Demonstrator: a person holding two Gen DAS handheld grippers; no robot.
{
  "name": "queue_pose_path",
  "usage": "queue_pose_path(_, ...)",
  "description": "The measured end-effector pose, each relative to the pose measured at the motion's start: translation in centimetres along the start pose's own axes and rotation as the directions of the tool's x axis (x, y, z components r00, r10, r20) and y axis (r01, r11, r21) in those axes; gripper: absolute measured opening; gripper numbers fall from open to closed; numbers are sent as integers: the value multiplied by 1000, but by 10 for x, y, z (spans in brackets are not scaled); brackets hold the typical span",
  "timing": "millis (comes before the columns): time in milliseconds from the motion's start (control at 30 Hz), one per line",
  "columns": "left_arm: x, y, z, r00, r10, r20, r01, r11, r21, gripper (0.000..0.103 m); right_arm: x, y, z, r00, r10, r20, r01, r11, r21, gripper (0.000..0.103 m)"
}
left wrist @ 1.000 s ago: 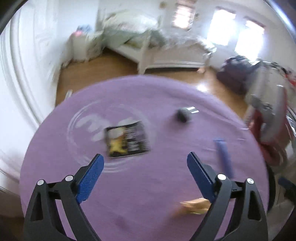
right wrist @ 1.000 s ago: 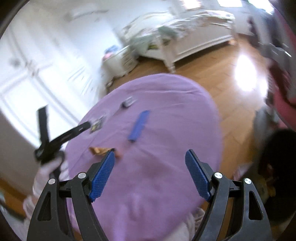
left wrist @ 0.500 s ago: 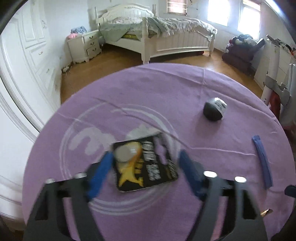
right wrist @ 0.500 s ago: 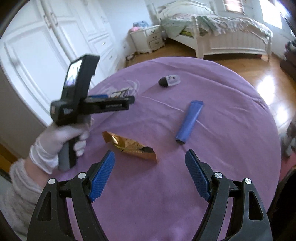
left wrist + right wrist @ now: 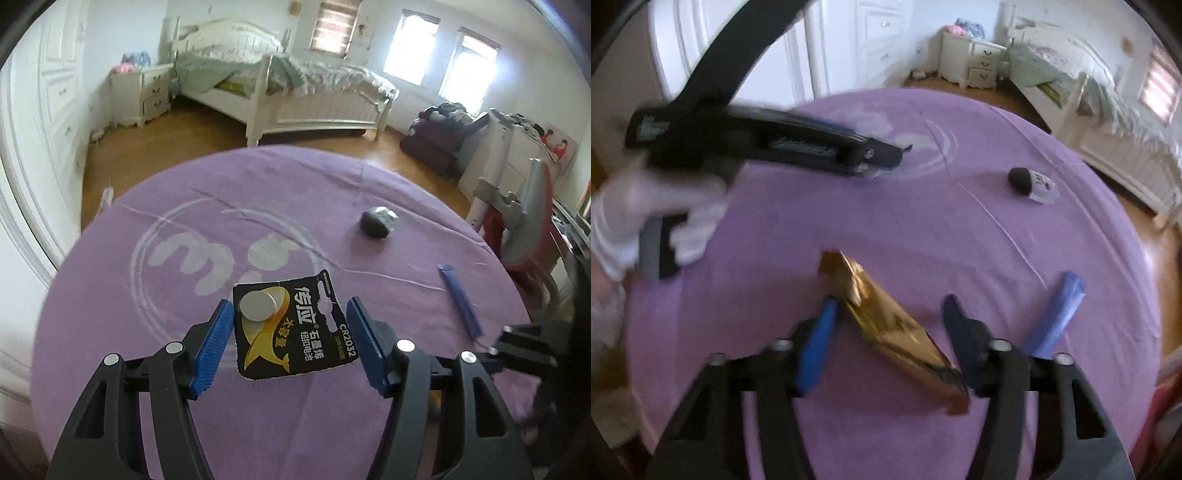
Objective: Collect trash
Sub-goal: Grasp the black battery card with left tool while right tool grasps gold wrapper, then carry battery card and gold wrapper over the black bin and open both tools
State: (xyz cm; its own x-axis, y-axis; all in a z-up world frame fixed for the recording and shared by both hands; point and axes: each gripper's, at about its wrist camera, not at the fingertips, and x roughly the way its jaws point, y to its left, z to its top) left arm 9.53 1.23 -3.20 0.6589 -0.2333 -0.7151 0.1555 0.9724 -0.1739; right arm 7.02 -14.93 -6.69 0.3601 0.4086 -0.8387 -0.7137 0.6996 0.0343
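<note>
Trash lies scattered on a round surface under a purple cloth, and the black battery card near its middle serves as the landmark. The card lies flat on the cloth with a silver coin cell on its left part. The left gripper straddles it: the left blue finger sits right at the card's left edge, while the right finger stands just off the card's right edge. The fingers are closing with the card between them, not yet pinching it from both sides.

Beyond the card and to its right lies a small dark capsule-shaped item, well apart. To the card's right lies a blue wrapper.

In the right wrist view, a gold foil wrapper lies on the cloth between the fingers of the right gripper. Those fingers are closing around it; blur hides whether the pads touch the foil yet. The blue wrapper lies just right of that gripper, and the capsule item farther off. A white-gloved hand holds the left gripper's handle at the left.
</note>
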Motion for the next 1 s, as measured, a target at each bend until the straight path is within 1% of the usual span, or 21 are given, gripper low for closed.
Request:
queue_pose_path(33, -5, -2, -2, 1000, -9, 7, 9, 1000, 1, 62, -1, -1, -1, 1000, -13, -1, 13, 1000, 13, 32)
queue_pose_path(67, -9, -5, -3, 1000, -23, 13, 23, 1000, -1, 62, -4, -5, -3, 1000, -8, 0, 8, 999, 46, 28)
queue_pose_path(100, -16, -9, -6, 999, -38, 24, 38, 999, 1, 62, -8, -9, -6, 1000, 15, 11, -16, 996, 85, 27)
queue_pose_path(133, -19, -11, -6, 999, -40, 29, 40, 999, 4, 62, -13, -15, -10, 998, 53, 29, -57, 989, 135, 18)
queue_pose_path(167, -24, -17, -8, 998, -46, 38, 45, 999, 12, 62, -19, -18, -14, 996, 77, 46, -84, 981, 176, 15)
queue_pose_path(233, -30, -24, -9, 997, -67, 48, 66, 998, 20, 62, -33, -27, -27, 990, 102, 101, -127, 954, 272, 15)
queue_pose_path(333, -38, -42, -10, 993, -100, 58, 98, 994, 38, 62, -56, -40, -46, 975, 135, 178, -194, 907, 373, 15)
queue_pose_path(467, -49, -70, -10, 987, -143, 76, 138, 988, 65, 62, -98, -60, -80, 942, 151, 300, -286, 828, 482, 15)
queue_pose_path(500, -51, -78, -10, 984, -157, 80, 152, 986, 69, 62, -111, -65, -90, 933, 142, 331, -302, 809, 504, 15)
queue_pose_path(600, -59, -100, -13, 977, -195, 93, 187, 979, 84, 62, -149, -78, -116, 912, 91, 400, -317, 775, 546, 15)
queue_pose_path(733, -61, -140, -12, 960, -261, 101, 250, 962, 109, 62, -197, -93, -157, 888, -10, 461, -304, 738, 602, 15)
queue_pose_path(833, -57, -176, -11, 943, -317, 101, 303, 944, 131, 62, -237, -116, -197, 865, -123, 486, -279, 688, 670, 15)
queue_pose_path(1000, -47, -240, -18, 900, -428, 87, 411, 897, 166, 62, -268, -144, -252, 827, -254, 502, -266, 609, 747, 15)
